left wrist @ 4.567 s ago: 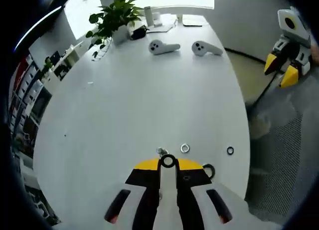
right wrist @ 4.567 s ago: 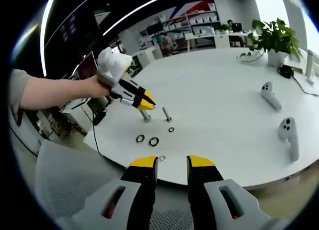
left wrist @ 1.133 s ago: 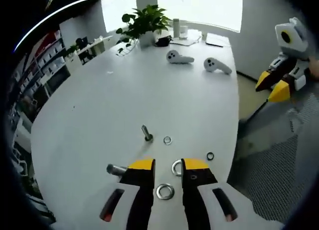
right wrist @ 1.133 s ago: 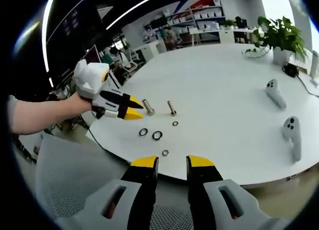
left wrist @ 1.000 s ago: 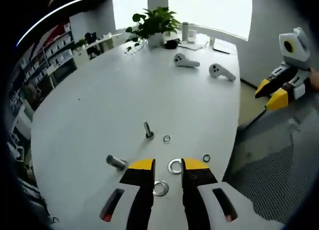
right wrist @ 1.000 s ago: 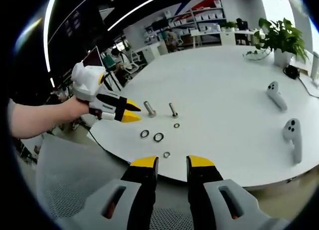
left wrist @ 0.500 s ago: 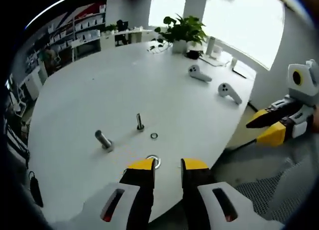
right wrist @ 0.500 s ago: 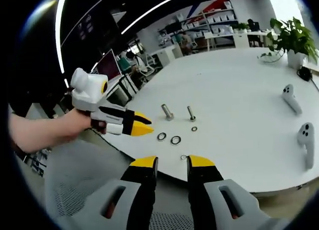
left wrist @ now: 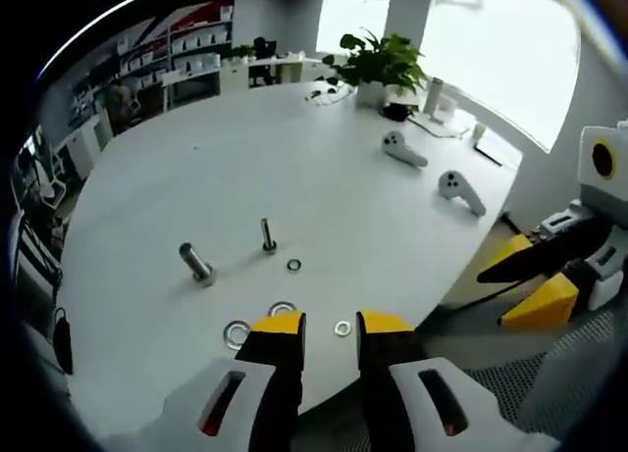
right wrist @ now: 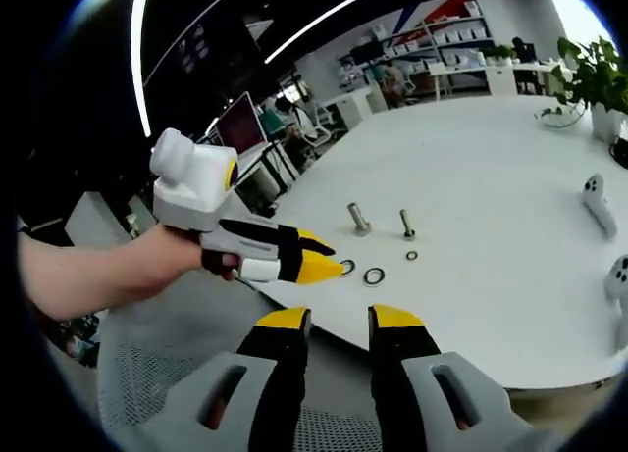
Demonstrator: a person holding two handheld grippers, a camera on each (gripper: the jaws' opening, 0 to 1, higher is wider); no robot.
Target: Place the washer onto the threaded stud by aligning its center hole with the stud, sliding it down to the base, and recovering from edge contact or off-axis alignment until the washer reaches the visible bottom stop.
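On the white table a thin threaded stud stands upright, with a thicker bolt to its left. Loose washers lie near the front edge: one small washer by the stud and larger washers beside my left gripper, which is open, empty and hanging back at the table edge. In the right gripper view the stud, bolt and a washer lie ahead. My right gripper is open and empty off the table. A hand holds the left gripper near the edge.
Two white controllers and a potted plant sit at the far side of the table. The right gripper hangs off the table at right. A mesh chair seat is below. Shelves and desks stand behind.
My left gripper has drawn back from the washers to the table edge, so studs and washers look farther off. The right gripper view has shifted; the left gripper looms larger in it.
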